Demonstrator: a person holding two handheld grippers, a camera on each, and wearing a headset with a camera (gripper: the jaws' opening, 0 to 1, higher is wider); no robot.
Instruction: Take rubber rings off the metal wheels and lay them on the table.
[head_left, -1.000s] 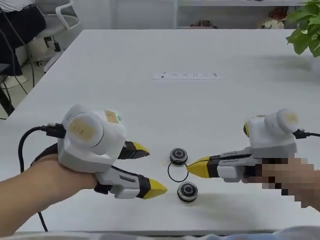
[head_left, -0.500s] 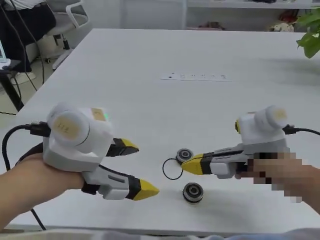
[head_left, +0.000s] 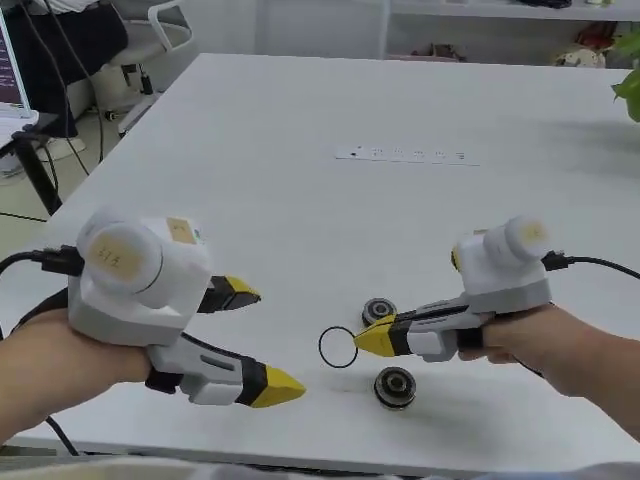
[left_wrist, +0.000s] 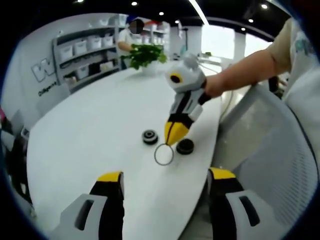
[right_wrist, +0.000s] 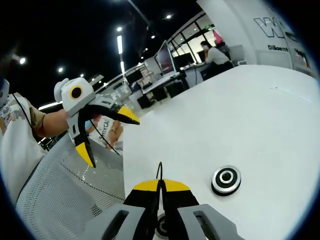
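Shifted since one second ago: ring, which then lay against the far wheel, is now drawn left and stands apart from both wheels, along with the gripper carrying it.

Ring: thin black rubber hoop, round and smooth. It sits close to the near edge of the tabletop, about mid-width. Whether it touches the surface or hangs just above it cannot be told.

Right gripper: yellow-tipped jaws pinched narrow on the ring's right side. In the right gripper view the ring shows edge-on as a dark line rising from the pinch.

Far wheel, near wheel: small round discs lying flat just right of the ring, each with a bright metal hub ring and a dark outer band. The near wheel is closest to the edge. Whether either still wears rubber is too small to tell.

Left gripper: jaws spread wide and empty, left of the ring and clear of it.

Tabletop: matt white, plain.

Status (judged): one ring is off but not yet laid down and released. Both wheels remain to be checked and stripped if banded.
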